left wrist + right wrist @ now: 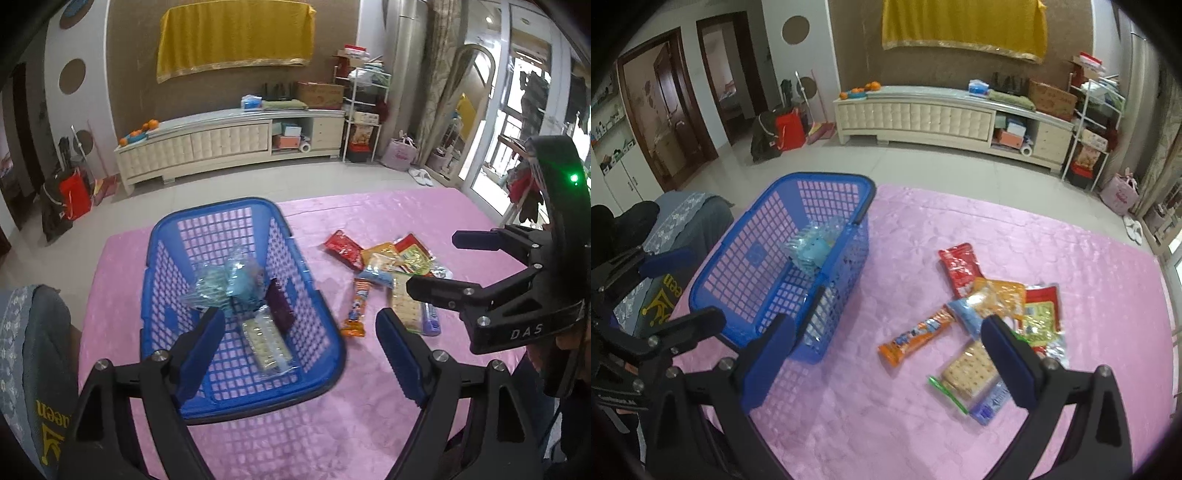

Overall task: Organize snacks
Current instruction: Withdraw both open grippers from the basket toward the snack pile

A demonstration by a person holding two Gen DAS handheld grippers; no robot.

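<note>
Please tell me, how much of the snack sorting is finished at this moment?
Partly done. The blue basket already holds several packets, among them a cracker pack. Nothing is in hand: the left claw and right claw are both open. A pile remains on the pink cloth, including the orange bar.

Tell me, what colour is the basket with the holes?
Blue. The basket shows best in the right wrist view.
</note>
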